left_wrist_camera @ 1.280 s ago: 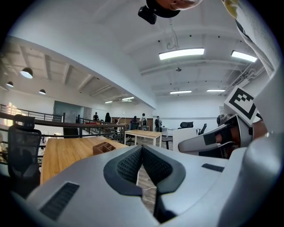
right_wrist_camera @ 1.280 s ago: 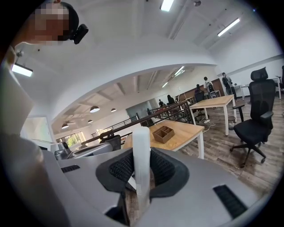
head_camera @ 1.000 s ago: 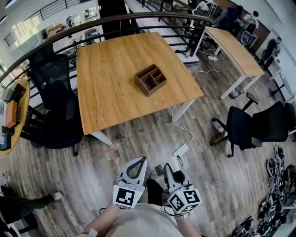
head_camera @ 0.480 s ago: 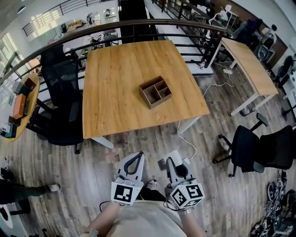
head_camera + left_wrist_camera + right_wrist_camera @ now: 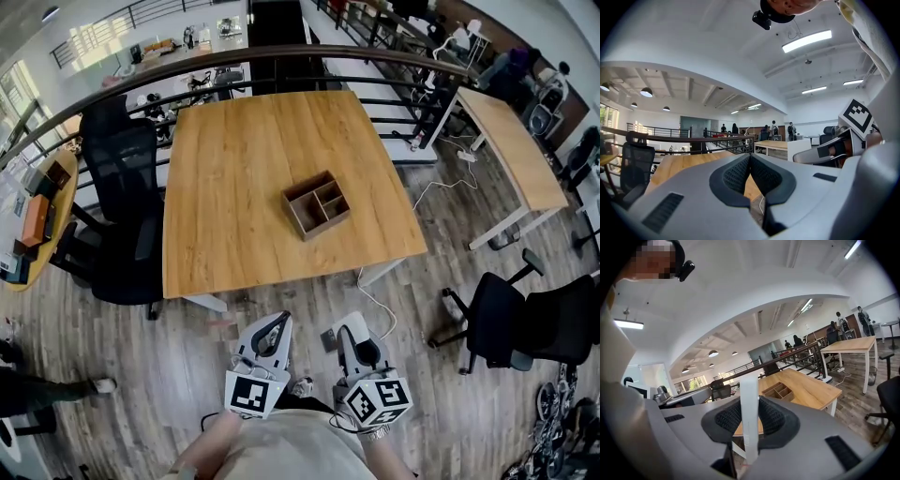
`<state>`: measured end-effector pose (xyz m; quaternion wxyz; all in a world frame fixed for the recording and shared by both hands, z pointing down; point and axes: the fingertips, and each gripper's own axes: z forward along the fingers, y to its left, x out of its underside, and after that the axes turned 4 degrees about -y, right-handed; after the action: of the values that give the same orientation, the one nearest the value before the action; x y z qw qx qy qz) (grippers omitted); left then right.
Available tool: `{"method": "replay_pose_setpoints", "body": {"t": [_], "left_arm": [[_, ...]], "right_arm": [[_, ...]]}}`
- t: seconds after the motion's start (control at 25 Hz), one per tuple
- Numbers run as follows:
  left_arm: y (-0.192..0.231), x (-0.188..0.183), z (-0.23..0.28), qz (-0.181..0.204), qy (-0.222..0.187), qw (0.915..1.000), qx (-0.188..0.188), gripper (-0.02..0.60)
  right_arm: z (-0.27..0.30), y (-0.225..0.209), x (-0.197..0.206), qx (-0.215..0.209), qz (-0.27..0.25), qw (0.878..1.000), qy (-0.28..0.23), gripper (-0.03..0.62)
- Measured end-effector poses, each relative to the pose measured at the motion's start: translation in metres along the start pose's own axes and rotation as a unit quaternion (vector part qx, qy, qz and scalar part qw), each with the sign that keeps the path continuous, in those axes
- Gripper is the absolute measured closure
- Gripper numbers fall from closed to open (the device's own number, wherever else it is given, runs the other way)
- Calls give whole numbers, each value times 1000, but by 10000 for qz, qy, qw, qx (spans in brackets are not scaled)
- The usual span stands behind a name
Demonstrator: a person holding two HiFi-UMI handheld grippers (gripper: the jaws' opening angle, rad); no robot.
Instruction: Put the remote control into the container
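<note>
We pinch the white remote control [image 5: 750, 390] in our right gripper [image 5: 749, 420]. Our left gripper [image 5: 750, 165] is pressed together, empty. The container [image 5: 317, 204] sits inside the table [image 5: 225, 187] edges with bare wood all round.

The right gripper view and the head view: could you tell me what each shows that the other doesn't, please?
Only the right gripper view: a white remote control clamped between the jaws of the right gripper. Only the head view: the marker cubes on both grippers, the left gripper included, and the tabletop seen whole from above. Both: the wooden table with the brown divided container on it.
</note>
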<state>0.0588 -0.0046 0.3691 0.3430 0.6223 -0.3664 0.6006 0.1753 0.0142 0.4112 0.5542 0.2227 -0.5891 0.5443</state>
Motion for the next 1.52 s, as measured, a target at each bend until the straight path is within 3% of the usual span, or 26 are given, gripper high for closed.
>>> {"method": "replay_pose_setpoints", "body": {"t": [0.6,0.88,1.12,1.52], "left_arm": [[118,4,169,135,-98,9973,712,571],[155,7,218,-15,-259,9956,899,571],[163,18,246,-165,-203,9940,1063,571],[193,58,292,-481,169,9956,791,571]], "right_arm": [[186,-31,-72,503,-199,9984,-158,488],[238,-43,-91,834,-344,9955,-282,488],[262,-60,-95,1052,-302,9937,-258,488],[333,-113,-92,1195,-231,9925,-70,488]]}}
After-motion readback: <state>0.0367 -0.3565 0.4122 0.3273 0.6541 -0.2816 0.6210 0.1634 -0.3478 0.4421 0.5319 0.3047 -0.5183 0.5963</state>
